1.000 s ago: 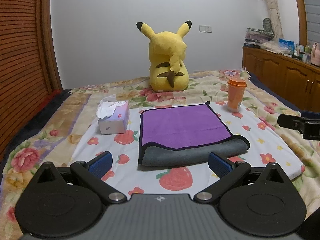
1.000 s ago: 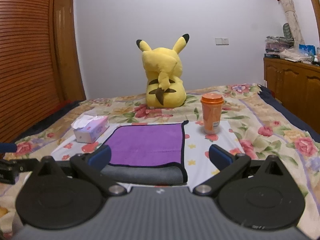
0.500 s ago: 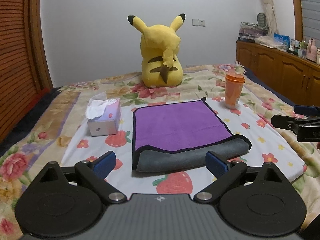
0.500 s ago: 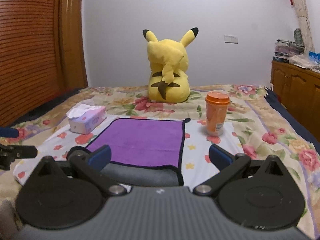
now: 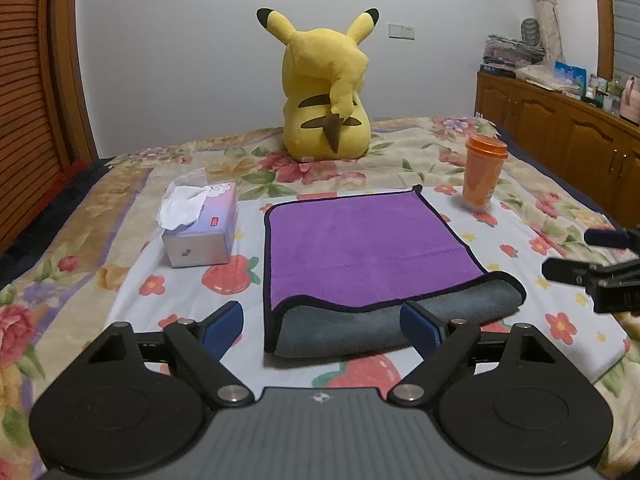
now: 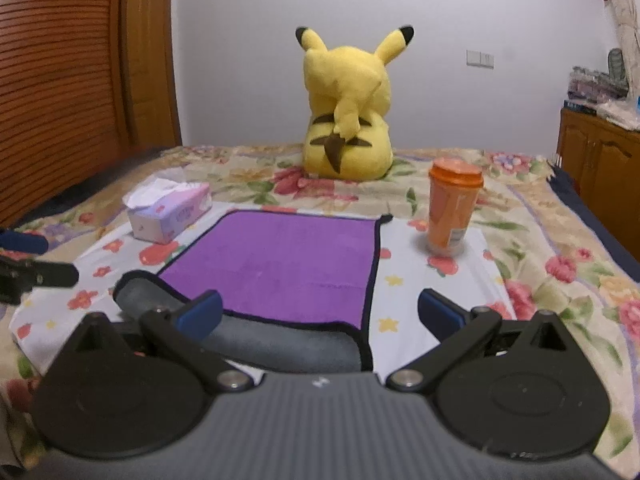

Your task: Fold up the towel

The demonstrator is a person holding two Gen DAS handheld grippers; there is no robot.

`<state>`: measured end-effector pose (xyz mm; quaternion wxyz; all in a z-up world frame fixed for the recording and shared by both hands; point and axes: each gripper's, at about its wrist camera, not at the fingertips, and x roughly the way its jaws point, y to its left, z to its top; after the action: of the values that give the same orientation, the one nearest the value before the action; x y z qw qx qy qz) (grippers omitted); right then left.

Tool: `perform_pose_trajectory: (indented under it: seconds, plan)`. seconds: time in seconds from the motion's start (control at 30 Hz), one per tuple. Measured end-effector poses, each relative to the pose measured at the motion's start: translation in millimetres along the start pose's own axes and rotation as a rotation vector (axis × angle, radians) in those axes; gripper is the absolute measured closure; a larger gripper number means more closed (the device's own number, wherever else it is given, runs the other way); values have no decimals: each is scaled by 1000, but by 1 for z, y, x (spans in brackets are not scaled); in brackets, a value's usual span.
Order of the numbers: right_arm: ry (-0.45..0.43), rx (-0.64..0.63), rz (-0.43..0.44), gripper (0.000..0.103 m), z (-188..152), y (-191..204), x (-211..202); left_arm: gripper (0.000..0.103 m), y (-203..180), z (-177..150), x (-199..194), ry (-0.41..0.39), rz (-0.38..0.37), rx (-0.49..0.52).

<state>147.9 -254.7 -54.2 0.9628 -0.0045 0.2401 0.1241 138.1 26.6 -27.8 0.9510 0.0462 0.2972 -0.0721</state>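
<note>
The bed [image 5: 100, 216] fills both views under a floral quilt, with a white printed cloth [image 5: 520, 264] spread across its middle. At the far end a yellow plush [image 5: 326, 92] sits upright with its back to the cameras, well apart from everything else.

The towel [image 5: 360, 248] lies flat on the cloth, purple face up, black trim all round. Its near part is doubled over, so a thick grey roll [image 5: 380, 324] forms the front edge; the far edge runs straight and its far right corner peaks a little. Bare cloth borders the towel on both sides and in front.

A tissue box [image 5: 200, 232] stands near the towel's left edge, not touching. An orange cup [image 5: 482, 172] stands upright beyond the far right corner, also apart.

The left gripper [image 5: 322, 326] hovers low before the grey roll, fingers spread wide and holding nothing; its right pad [image 5: 416, 326] overlaps the roll's front, though contact cannot be told. The right gripper [image 6: 320, 316] is likewise spread wide and empty, its left pad [image 6: 200, 314] over the roll, its right pad over bare cloth past the towel's right edge. Each gripper shows at the other view's margin, off the towel's side.
</note>
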Motion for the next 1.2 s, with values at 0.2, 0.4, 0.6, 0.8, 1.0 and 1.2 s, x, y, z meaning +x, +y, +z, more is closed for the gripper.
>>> perform_pose_trajectory:
  seconds: [0.2,0.4,0.6,0.8,1.0,1.2]
  plan:
    - [25,0,12,0,-1,-3,15,24,9,6,21,20,4,-11]
    - [55,3,14,0,-1,-7,35,31,18,7,43,54,-3,-34]
    - [95,-1,33,0,-3,-8,50,35,26,7,61,84,-4,-55]
    - [127,4,45,1,-4,-13,63,38,33,6,74,106,-16,-66]
    - [164,25,50,12,-5,-21,75,43,38,5,86,123,-20,-70]
    - [202,55,54,13,-7,-31,85,47,43,4,96,137,-20,-69]
